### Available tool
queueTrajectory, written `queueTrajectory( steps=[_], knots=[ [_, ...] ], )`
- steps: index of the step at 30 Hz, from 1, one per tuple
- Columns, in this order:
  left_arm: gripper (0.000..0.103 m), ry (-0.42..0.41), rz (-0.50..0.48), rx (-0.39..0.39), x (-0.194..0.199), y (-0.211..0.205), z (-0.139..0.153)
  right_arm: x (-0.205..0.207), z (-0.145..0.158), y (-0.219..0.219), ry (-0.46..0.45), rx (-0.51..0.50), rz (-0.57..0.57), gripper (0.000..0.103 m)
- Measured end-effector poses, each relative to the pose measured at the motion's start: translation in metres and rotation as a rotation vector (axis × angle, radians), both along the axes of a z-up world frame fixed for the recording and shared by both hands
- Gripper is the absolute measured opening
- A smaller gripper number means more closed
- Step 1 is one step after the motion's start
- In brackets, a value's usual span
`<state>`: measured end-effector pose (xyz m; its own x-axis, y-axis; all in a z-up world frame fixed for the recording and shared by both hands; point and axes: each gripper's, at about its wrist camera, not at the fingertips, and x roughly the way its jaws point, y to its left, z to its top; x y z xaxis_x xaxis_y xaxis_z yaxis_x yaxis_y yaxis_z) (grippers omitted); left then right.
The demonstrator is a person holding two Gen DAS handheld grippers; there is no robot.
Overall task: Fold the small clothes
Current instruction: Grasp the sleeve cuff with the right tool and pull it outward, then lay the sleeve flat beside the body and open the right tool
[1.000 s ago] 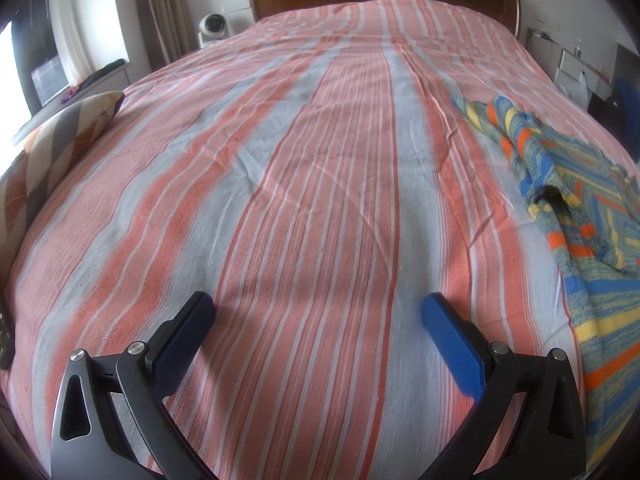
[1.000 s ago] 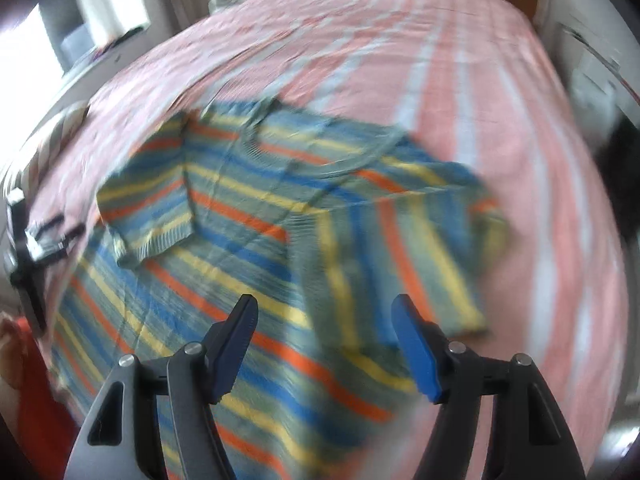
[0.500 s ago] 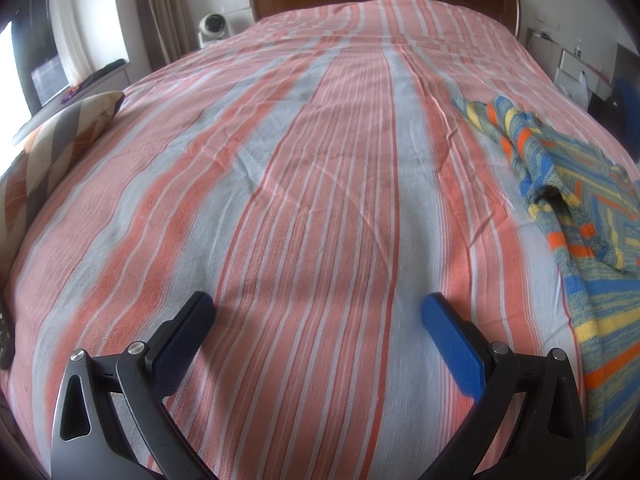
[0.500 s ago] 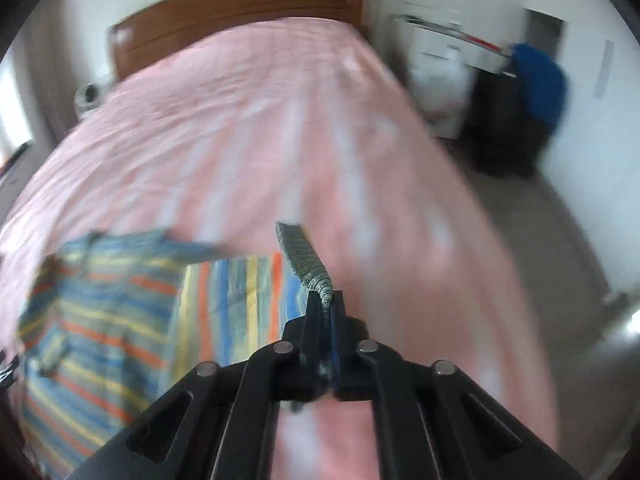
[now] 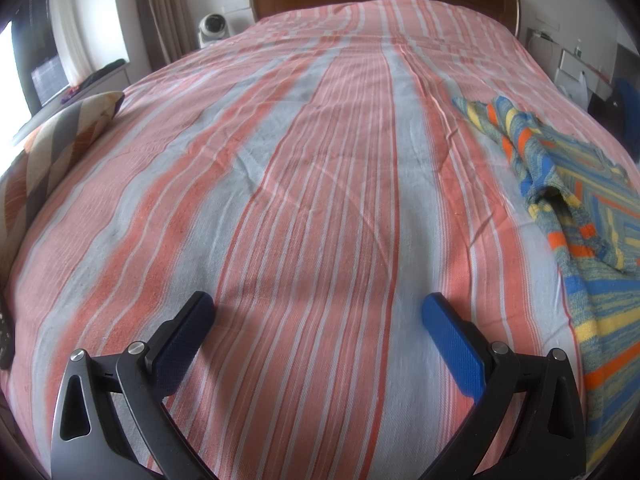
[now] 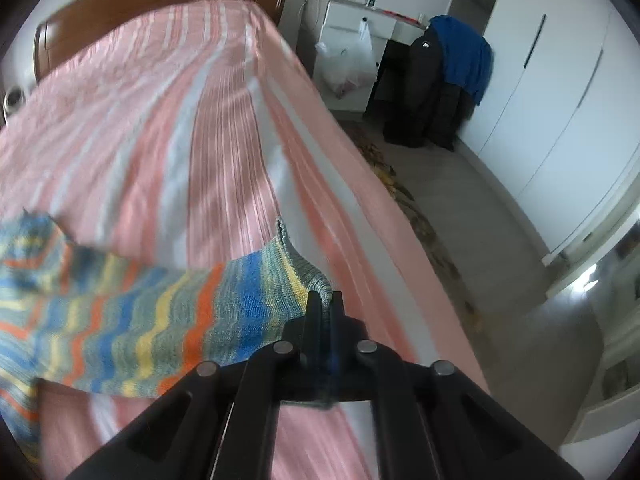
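The right gripper [image 6: 326, 300] is now clamped on a grey-edged fold of the striped knit sweater [image 6: 168, 320], its jaws pressed together with the knit pinched between them. A second ago those jaws stood apart above the garment, which lay spread flat on the bed; they had already closed on the cloth by the half-second mark. Since then the held edge has been drawn out toward the side of the striped bedspread [image 6: 208, 128], so the sweater stretches in a taut band from the jaws back to the left of the right wrist view (that view is motion-blurred, so how much of the garment has lifted off the bed is hard to judge). The view has also swung to take in the floor and a white wardrobe [image 6: 560, 128] beside the bed.

The left gripper [image 5: 318, 312] is unchanged: its blue pads stand wide apart over bare bedspread, holding nothing. In its view the sweater [image 5: 568, 184] lies bunched at the right edge of the bed, well apart from those fingers, and looks much as before.
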<state>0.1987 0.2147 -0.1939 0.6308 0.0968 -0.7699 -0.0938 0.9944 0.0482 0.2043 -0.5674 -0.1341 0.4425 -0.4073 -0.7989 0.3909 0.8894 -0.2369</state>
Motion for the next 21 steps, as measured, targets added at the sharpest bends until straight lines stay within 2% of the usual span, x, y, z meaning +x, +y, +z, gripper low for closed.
queueTrajectory(
  steps=[2,4,6,8,10,11,12,14,18,21],
  knots=[
    [0.103,0.0,0.0,0.0,0.0,0.0,0.0,0.003,-0.014,-0.001,0.025,0.045,0.004,0.003],
    [0.103,0.0,0.0,0.0,0.0,0.0,0.0,0.001,-0.027,-0.006,0.043,0.156,0.002,0.007],
    [0.103,0.0,0.0,0.0,0.0,0.0,0.0,-0.01,-0.023,-0.001,0.025,0.139,-0.004,0.042],
    [0.103,0.0,0.0,0.0,0.0,0.0,0.0,-0.031,-0.008,0.01,-0.037,0.156,0.024,0.043],
    [0.103,0.0,0.0,0.0,0.0,0.0,0.0,-0.058,0.01,0.04,-0.097,0.216,0.119,0.043],
    [0.103,0.0,0.0,0.0,0.0,0.0,0.0,-0.066,0.012,0.053,-0.108,0.281,0.166,0.043],
    [0.103,0.0,0.0,0.0,0.0,0.0,0.0,-0.076,0.01,0.071,-0.106,0.429,0.246,0.043],
    [0.103,0.0,0.0,0.0,0.0,0.0,0.0,-0.088,-0.008,0.107,-0.07,0.699,0.368,0.038],
    [0.103,0.0,0.0,0.0,0.0,0.0,0.0,-0.086,-0.054,0.164,0.013,0.882,0.475,0.033],
    [0.103,0.0,0.0,0.0,0.0,0.0,0.0,-0.07,-0.069,0.17,-0.042,0.969,0.465,0.033]
  ],
)
